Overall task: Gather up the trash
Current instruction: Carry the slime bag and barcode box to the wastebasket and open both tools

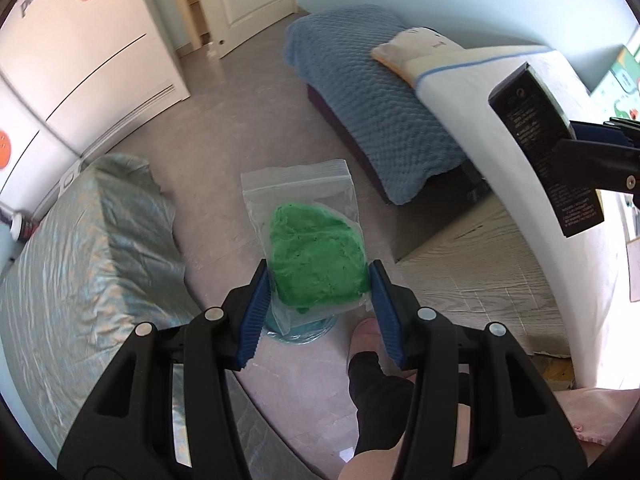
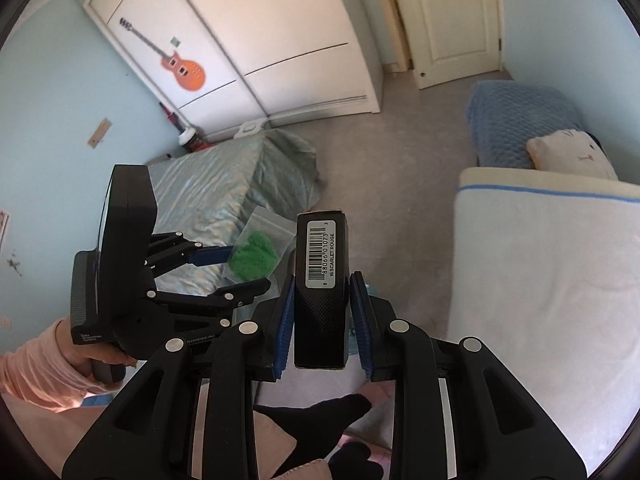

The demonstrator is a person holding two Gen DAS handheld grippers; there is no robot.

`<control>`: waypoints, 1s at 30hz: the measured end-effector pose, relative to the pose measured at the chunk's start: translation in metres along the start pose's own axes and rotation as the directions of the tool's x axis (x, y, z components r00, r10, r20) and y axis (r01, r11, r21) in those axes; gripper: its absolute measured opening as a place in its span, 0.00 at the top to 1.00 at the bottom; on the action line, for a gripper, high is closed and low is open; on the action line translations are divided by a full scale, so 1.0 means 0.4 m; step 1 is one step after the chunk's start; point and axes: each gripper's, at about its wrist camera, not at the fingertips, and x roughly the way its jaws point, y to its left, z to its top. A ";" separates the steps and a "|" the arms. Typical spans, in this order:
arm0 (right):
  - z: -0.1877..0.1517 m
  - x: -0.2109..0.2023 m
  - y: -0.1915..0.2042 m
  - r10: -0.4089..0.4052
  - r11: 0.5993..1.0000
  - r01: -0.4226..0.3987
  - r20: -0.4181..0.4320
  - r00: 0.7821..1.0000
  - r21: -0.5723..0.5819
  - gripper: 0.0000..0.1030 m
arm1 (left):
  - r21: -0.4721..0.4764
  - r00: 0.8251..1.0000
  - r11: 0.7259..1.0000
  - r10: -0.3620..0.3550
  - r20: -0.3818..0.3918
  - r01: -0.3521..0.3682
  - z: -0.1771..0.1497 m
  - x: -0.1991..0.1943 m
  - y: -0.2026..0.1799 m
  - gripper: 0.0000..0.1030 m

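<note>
Right wrist view only: barcode (image 2: 320,255) on black box (image 2: 320,320) pinched in right claw (image 2: 322,320); left claw (image 1: 318,300) around bag (image 1: 312,248).

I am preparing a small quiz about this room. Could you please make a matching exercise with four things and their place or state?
Things:
1. clear zip bag with green lump
2. black carton with barcode label
3. cream cat-face pillow
4. orange guitar sticker

Places:
A. on the white wardrobe door
B. between the left gripper fingers
C. on the blue quilted bed
D. gripped by the right gripper

Pairs: 1-B, 2-D, 3-C, 4-A
</note>
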 end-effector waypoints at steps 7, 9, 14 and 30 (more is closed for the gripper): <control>0.042 0.069 0.058 0.049 0.996 -0.053 -0.059 0.997 -0.071 0.73 | -0.082 1.000 0.996 0.028 -0.010 -0.029 -0.029 -0.006 0.071 0.55; 0.049 0.086 0.073 0.061 0.993 -0.068 -0.076 0.995 -0.092 0.73 | -0.103 0.999 0.994 0.033 -0.015 -0.035 -0.036 -0.002 0.093 0.55; 0.058 0.126 0.111 0.089 0.987 -0.103 -0.112 0.990 -0.127 0.73 | -0.156 0.999 0.987 0.043 -0.030 -0.047 -0.062 -0.003 0.138 0.55; 0.083 0.214 0.197 0.122 0.965 -0.161 -0.191 0.974 -0.206 0.73 | -0.248 0.996 0.966 0.056 -0.063 -0.070 -0.122 -0.002 0.227 0.55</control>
